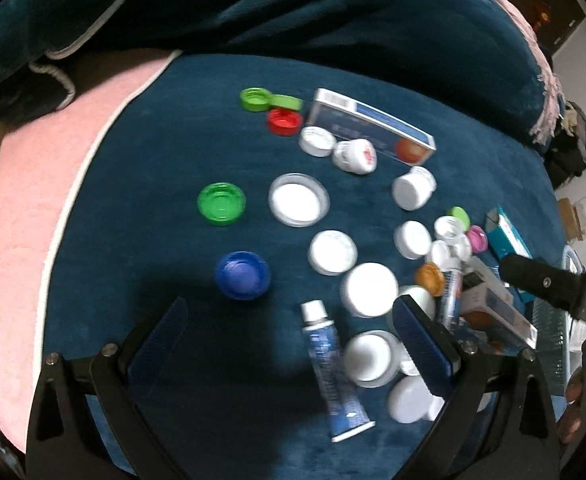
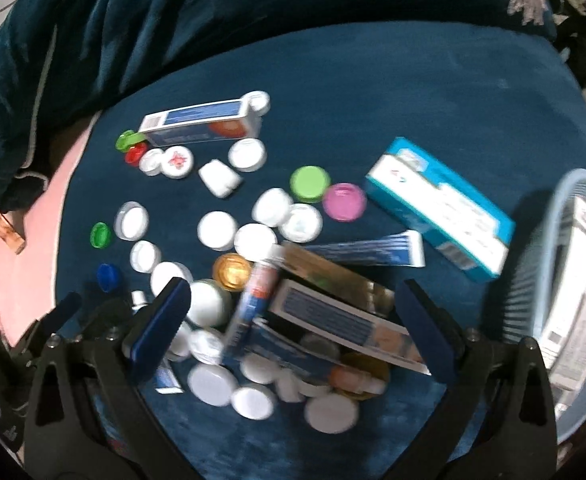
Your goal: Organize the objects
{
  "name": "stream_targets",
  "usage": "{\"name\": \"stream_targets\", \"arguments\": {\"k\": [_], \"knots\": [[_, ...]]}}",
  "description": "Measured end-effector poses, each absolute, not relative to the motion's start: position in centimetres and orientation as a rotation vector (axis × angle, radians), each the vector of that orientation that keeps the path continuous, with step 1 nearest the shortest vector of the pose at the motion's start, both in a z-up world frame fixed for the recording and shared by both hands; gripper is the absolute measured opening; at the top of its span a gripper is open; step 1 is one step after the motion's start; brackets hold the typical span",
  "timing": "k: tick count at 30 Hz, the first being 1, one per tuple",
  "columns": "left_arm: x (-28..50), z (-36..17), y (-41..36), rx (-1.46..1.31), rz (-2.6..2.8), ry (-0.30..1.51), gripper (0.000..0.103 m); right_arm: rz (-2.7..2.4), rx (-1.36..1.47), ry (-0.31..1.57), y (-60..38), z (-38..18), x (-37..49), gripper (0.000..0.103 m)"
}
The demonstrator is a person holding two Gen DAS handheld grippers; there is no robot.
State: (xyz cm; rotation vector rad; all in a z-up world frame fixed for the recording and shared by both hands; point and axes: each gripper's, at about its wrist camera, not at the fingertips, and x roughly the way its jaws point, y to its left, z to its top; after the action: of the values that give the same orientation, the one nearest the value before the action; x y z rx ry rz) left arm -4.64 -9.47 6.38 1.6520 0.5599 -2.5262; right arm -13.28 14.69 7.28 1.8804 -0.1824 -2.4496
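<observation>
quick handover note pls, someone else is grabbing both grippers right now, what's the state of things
Left gripper: open, empty, above the blue blanket near the blue-and-white tube and blue cap.
Right gripper: open, empty, over the pile of small boxes and white caps.
Basket sits at the right edge with at least one box in it already.
Left to do: nearly everything is loose on the blanket, including the teal box, the blue-and-white box at the back, and the scattered coloured and white caps.
</observation>
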Motion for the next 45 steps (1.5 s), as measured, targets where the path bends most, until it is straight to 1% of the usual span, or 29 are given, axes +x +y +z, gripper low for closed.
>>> {"name": "stream_targets", "arguments": {"k": [5,9,13,16,18,20,22,25,30,36,40,42,44,45], "knots": [[-4.3,5.4,-11.4,1.649,-2.479,0.576,0.102,-2.414,1.846,-0.191,12.7,6.4,-14.7,0.103],[-4.0,5.0,-12.7,1.639,-2.459,0.6,0.102,-2.385,1.799,-0.236,11.6,5.9,-15.8,0.101],[-3.9,4.9,-13.5,1.626,-2.45,0.617,0.102,-2.35,1.79,-0.252,10.4,5.3,-16.6,0.095],[-3.8,4.8,-13.9,1.626,-2.448,0.629,0.102,-2.309,1.806,-0.293,10.0,4.6,-17.1,0.095],[-3.8,4.8,-13.9,1.627,-2.447,0.627,0.102,-2.297,1.801,-0.316,10.0,4.4,-17.4,0.09],[-3.7,4.7,-14.1,1.63,-2.441,0.637,0.102,-2.305,1.794,-0.296,10.0,4.4,-17.6,0.076],[-3.7,4.7,-14.2,1.629,-2.438,0.644,0.102,-2.314,1.808,-0.27,9.9,4.1,-17.7,0.071],[-3.7,4.7,-14.2,1.628,-2.441,0.641,0.102,-2.307,1.828,-0.24,9.6,3.7,-17.9,0.067],[-3.6,4.7,-14.1,1.629,-2.442,0.641,0.102,-2.327,1.826,-0.199,9.4,3.5,-18.1,0.067],[-3.7,4.6,-14.4,1.629,-2.433,0.638,0.102,-2.32,1.826,-0.158,9.0,2.9,-18.7,0.061],[-3.6,4.5,-14.7,1.624,-2.423,0.647,0.102,-2.305,1.835,-0.102,8.3,2.1,-19.1,0.061],[-3.6,4.4,-14.9,1.624,-2.415,0.656,0.102,-2.288,1.867,-0.058,8.0,1.3,-19.4,0.055],[-3.5,4.3,-15.1,1.623,-2.409,0.675,0.102,-2.25,1.918,-0.034,7.9,0.4,-19.3,0.036],[-3.5,4.3,-15.1,1.621,-2.408,0.679,0.102,-2.242,1.93,-0.017,7.8,0.2,-19.3,0.033]]}}
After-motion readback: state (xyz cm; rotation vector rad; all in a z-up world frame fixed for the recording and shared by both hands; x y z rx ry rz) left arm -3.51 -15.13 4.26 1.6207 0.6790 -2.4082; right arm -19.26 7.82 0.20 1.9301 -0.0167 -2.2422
